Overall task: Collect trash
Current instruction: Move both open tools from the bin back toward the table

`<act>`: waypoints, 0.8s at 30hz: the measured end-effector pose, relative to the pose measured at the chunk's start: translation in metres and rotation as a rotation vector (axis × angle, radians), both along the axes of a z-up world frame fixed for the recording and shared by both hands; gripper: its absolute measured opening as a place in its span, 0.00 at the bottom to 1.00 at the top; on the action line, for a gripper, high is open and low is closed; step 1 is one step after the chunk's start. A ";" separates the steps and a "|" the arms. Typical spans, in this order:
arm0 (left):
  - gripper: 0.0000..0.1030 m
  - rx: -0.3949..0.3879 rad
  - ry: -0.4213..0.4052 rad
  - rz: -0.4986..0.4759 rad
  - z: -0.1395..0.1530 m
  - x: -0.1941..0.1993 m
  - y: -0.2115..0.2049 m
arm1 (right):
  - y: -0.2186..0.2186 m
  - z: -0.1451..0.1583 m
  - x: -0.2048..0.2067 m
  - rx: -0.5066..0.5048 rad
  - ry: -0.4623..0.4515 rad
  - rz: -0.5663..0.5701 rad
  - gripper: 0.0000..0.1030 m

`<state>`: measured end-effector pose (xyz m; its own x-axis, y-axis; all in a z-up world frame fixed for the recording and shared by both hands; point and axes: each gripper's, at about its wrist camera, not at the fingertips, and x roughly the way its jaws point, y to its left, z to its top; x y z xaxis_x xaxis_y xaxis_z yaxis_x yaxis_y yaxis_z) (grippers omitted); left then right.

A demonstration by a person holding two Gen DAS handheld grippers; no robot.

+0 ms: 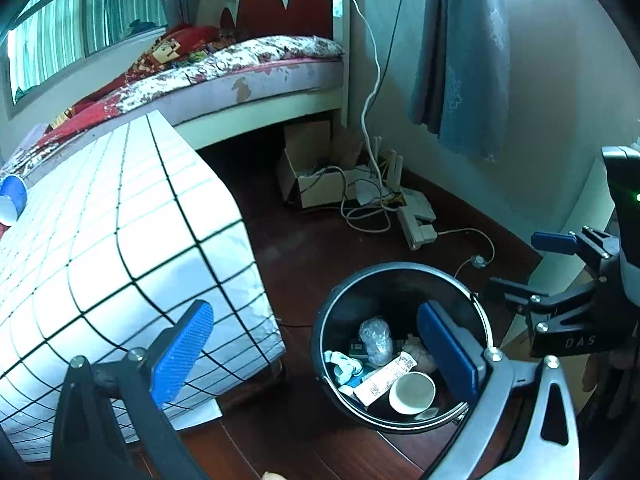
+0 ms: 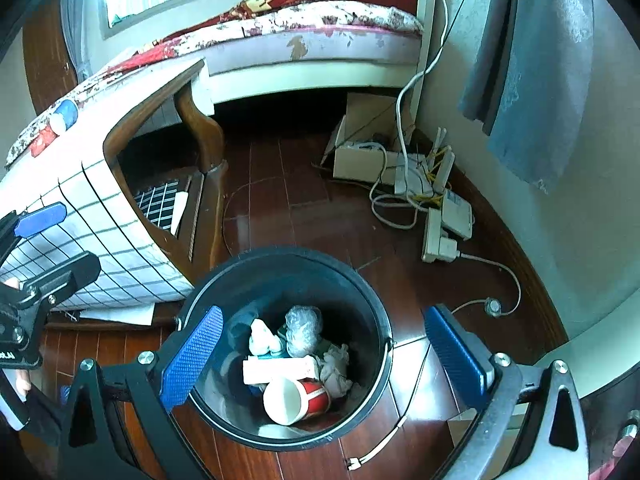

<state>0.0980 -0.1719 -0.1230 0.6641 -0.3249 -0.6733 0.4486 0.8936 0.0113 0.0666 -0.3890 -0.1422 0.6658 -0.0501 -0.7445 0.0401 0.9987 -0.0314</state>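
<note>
Now both claws hung wide apart over the black trash bin (image 2: 372,300), nothing between their pads.

I saw the left claw (image 1: 316,356) and right claw (image 2: 328,360) empty, while a red-and-white paper cup (image 2: 298,400), a carton (image 2: 280,372), crumpled tissue (image 2: 336,364) and a plastic wad (image 2: 304,328) lay inside the bin. I judged the sound move was lifting clear of the rim, then going for the blue cup (image 1: 12,200) on the checked tabletop (image 1: 120,220).

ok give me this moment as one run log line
task: collect trash | left gripper: open, empty | right gripper: open, empty, above bin | bin: paper cup, box, wrapper inside | blue cup: on table
</note>
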 end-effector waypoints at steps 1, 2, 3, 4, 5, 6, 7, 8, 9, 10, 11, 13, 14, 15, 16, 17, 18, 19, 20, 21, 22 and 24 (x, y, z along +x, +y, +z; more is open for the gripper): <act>0.99 -0.004 -0.004 0.005 0.003 -0.001 0.003 | 0.002 0.002 0.000 -0.002 -0.007 0.000 0.99; 0.99 -0.006 -0.008 0.008 0.005 -0.001 0.005 | 0.004 0.004 0.000 -0.005 -0.013 0.001 0.99; 0.99 -0.008 -0.015 0.015 0.007 -0.001 0.008 | 0.006 0.007 0.000 -0.005 -0.021 0.001 0.99; 0.99 -0.010 -0.023 0.022 0.011 -0.002 0.011 | 0.008 0.010 0.000 -0.003 -0.032 0.002 0.99; 0.99 -0.012 -0.029 0.027 0.014 -0.002 0.014 | 0.010 0.013 0.000 -0.001 -0.038 -0.002 0.99; 0.99 -0.013 -0.034 0.033 0.016 -0.002 0.017 | 0.013 0.017 0.000 0.001 -0.050 -0.004 0.99; 0.99 -0.013 -0.039 0.041 0.019 -0.001 0.020 | 0.015 0.020 0.000 0.004 -0.059 -0.002 0.99; 0.99 -0.015 -0.045 0.049 0.021 -0.001 0.024 | 0.018 0.024 0.000 0.004 -0.070 0.000 0.99; 0.99 -0.018 -0.049 0.055 0.024 -0.001 0.026 | 0.022 0.028 0.001 0.004 -0.081 0.001 0.99; 0.99 -0.019 -0.055 0.063 0.027 -0.001 0.031 | 0.026 0.032 0.001 0.007 -0.092 0.004 0.99; 0.99 -0.023 -0.064 0.073 0.030 -0.002 0.035 | 0.030 0.037 0.002 0.013 -0.103 0.008 0.99; 0.99 -0.030 -0.079 0.089 0.036 -0.003 0.043 | 0.039 0.044 0.003 0.018 -0.119 0.016 0.99; 0.99 -0.035 -0.087 0.098 0.039 -0.003 0.049 | 0.046 0.049 0.004 0.017 -0.131 0.024 0.99; 0.99 -0.038 -0.090 0.104 0.042 -0.002 0.053 | 0.050 0.052 0.005 0.016 -0.139 0.030 0.99; 0.99 -0.039 -0.096 0.113 0.045 -0.001 0.059 | 0.057 0.056 0.007 0.017 -0.147 0.036 0.99; 0.99 -0.040 -0.101 0.121 0.047 -0.001 0.064 | 0.063 0.059 0.009 0.021 -0.152 0.045 0.99; 0.99 -0.040 -0.105 0.131 0.049 0.000 0.069 | 0.067 0.061 0.010 0.021 -0.157 0.051 0.99; 0.99 -0.040 -0.108 0.141 0.052 0.001 0.075 | 0.072 0.063 0.012 0.018 -0.163 0.057 0.99; 0.99 -0.038 -0.109 0.153 0.054 0.002 0.081 | 0.080 0.067 0.015 0.014 -0.174 0.066 0.99; 0.99 -0.038 -0.109 0.161 0.056 0.003 0.086 | 0.085 0.069 0.017 0.013 -0.179 0.072 0.99; 0.99 -0.040 -0.111 0.173 0.058 0.005 0.092 | 0.092 0.072 0.021 0.010 -0.187 0.080 0.99; 0.99 -0.044 -0.117 0.198 0.061 0.007 0.105 | 0.104 0.077 0.026 0.012 -0.199 0.096 0.99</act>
<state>0.1051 -0.0666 -0.0623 0.7903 -0.2078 -0.5764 0.2625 0.9649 0.0120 0.0929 -0.2846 -0.0652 0.8009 0.0285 -0.5981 -0.0506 0.9985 -0.0201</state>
